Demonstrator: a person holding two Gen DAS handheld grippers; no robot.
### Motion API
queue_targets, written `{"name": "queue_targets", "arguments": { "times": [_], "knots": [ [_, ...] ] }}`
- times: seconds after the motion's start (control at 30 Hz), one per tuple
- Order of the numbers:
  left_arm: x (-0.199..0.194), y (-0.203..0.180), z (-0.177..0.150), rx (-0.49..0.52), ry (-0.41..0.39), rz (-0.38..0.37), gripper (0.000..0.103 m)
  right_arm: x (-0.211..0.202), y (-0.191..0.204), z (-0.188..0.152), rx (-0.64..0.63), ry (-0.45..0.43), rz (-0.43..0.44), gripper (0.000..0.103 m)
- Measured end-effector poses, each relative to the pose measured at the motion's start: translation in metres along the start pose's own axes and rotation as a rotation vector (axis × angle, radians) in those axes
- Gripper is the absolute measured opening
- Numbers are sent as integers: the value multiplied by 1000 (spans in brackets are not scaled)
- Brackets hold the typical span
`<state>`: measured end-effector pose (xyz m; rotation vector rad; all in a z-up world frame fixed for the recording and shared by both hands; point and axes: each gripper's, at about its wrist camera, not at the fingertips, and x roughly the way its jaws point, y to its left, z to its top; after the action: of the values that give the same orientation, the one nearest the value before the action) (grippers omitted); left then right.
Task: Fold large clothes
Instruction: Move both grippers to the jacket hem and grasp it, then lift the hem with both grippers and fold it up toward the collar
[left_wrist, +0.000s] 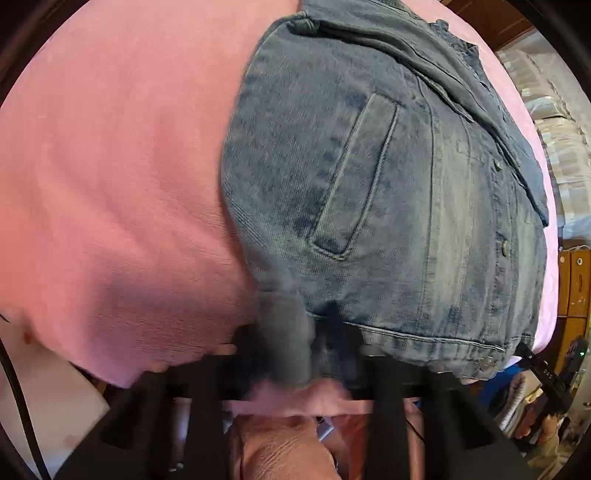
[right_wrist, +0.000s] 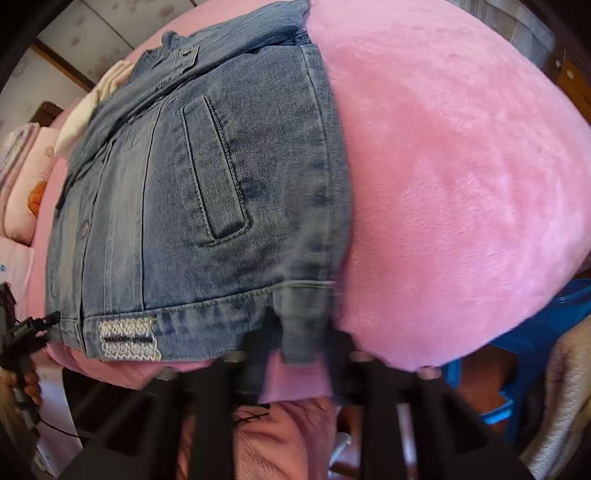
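A blue denim jacket (left_wrist: 388, 184) lies front side up on a pink fleece blanket (left_wrist: 110, 184), sleeves folded in across the top, collar at the far end. My left gripper (left_wrist: 299, 354) is shut on the near-left corner of its hem, with a blurred fold of denim pinched between the black fingers. In the right wrist view the jacket (right_wrist: 184, 203) fills the left half. My right gripper (right_wrist: 299, 354) is shut on the near-right hem corner. A white woven label (right_wrist: 129, 338) sits on the hem. Each view shows the other gripper (left_wrist: 546, 373) (right_wrist: 33, 328) at its edge.
The blanket (right_wrist: 461, 184) spreads wide to the right of the jacket. Pink pillows (right_wrist: 26, 192) lie at the far left of the bed. A blue object (right_wrist: 535, 332) and beige cloth (right_wrist: 569, 387) sit below the bed edge. Wooden cabinets (left_wrist: 572, 280) stand at the right.
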<state>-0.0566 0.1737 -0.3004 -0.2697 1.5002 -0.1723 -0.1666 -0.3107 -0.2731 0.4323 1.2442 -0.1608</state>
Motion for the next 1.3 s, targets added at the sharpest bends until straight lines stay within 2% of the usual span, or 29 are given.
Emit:
{"name": "queue_targets", "arguments": {
  "times": [0.03,0.13,0.27,0.4,0.47,0.5,0.57,0.6,0.7,0.77,0.8,0.9,0.97,1.0,1.13,1.23,1.3],
  "knots": [
    [-5,0,3,-5,11,0,13,-4,1,1,-1,2,0,13],
    [-29,-7,14,-21,33,-79,12,-24,10,9,-17,2,1,10],
    [-71,-32,42,-55,17,-217,11,-58,31,40,-57,-34,49,8],
    [-103,-61,86,-134,-53,-355,11,-99,65,96,-107,-116,135,7],
    [-118,-75,124,-171,-116,-410,11,-116,76,130,-103,-168,175,7],
    [-122,-78,134,-179,-134,-420,11,-123,81,152,-94,-196,193,7],
    [-132,-88,176,-204,-199,-426,11,-130,85,192,-75,-236,218,6],
    [-134,-91,198,-221,-238,-412,12,-130,87,215,-67,-255,221,6],
    [-129,-87,249,-279,-285,-365,15,-114,87,277,-50,-283,178,7],
    [-113,-89,287,-298,-287,-277,29,-94,80,311,-23,-261,152,14],
    [-105,-90,296,-300,-281,-262,36,-81,75,329,4,-247,132,18],
    [-77,-92,320,-305,-259,-169,49,-49,66,363,17,-212,74,26],
    [-62,-92,328,-283,-247,-106,50,-33,63,371,-16,-190,66,29],
    [-57,-88,330,-274,-238,-91,50,-22,65,374,-46,-169,51,34],
    [-37,-80,328,-208,-196,-30,50,7,63,366,-145,-91,33,39],
    [-16,-88,331,-113,-142,32,50,31,62,359,-205,-36,2,40],
    [-6,-96,335,-40,-121,98,50,44,62,355,-239,-14,-17,40]
  ]
}}
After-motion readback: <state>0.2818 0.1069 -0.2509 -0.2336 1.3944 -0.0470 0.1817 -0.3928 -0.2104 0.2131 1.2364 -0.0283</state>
